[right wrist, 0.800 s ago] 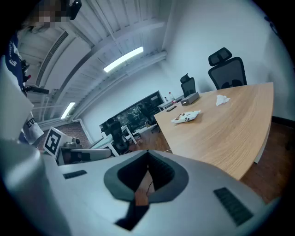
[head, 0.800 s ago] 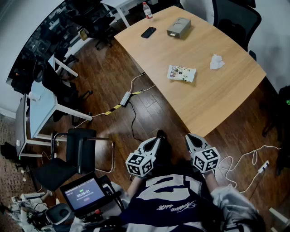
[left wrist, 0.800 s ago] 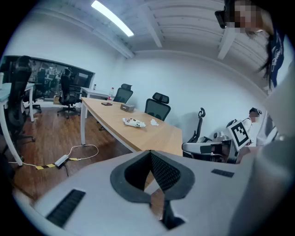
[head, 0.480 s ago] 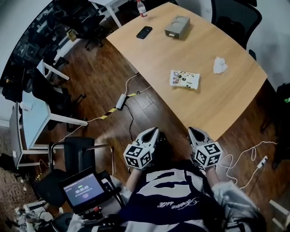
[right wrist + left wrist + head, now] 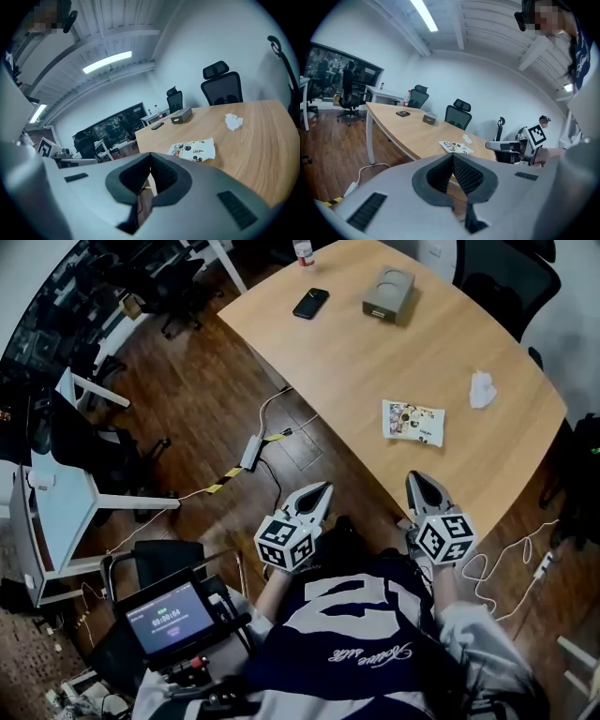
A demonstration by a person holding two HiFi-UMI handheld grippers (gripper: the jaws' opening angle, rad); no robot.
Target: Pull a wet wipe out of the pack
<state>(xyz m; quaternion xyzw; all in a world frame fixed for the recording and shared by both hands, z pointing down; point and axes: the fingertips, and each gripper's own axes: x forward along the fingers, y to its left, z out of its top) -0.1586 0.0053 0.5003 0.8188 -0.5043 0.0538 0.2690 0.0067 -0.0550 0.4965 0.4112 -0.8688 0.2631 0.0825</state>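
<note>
The wet wipe pack (image 5: pixel 413 421), flat and printed with cartoon figures, lies on the wooden table (image 5: pixel 375 352) near its front right edge. It also shows in the left gripper view as the pack (image 5: pixel 456 147) and in the right gripper view as the pack (image 5: pixel 194 150). A crumpled white wipe (image 5: pixel 482 389) lies beyond it on the table. My left gripper (image 5: pixel 320 491) hangs over the floor short of the table, shut and empty. My right gripper (image 5: pixel 421 480) sits at the table's edge just below the pack, shut and empty.
A phone (image 5: pixel 310 303), a grey box (image 5: pixel 388 292) and a bottle (image 5: pixel 303 251) stand at the table's far end. Cables and a power strip (image 5: pixel 251 452) lie on the wood floor. Office chairs (image 5: pixel 497 282) stand behind the table. A screen (image 5: pixel 163 617) sits at the lower left.
The view has shifted toward the table. Both grippers now sit closer to the table's edge and the pack, the right one nearly reaching it. Their jaws look unchanged.
</note>
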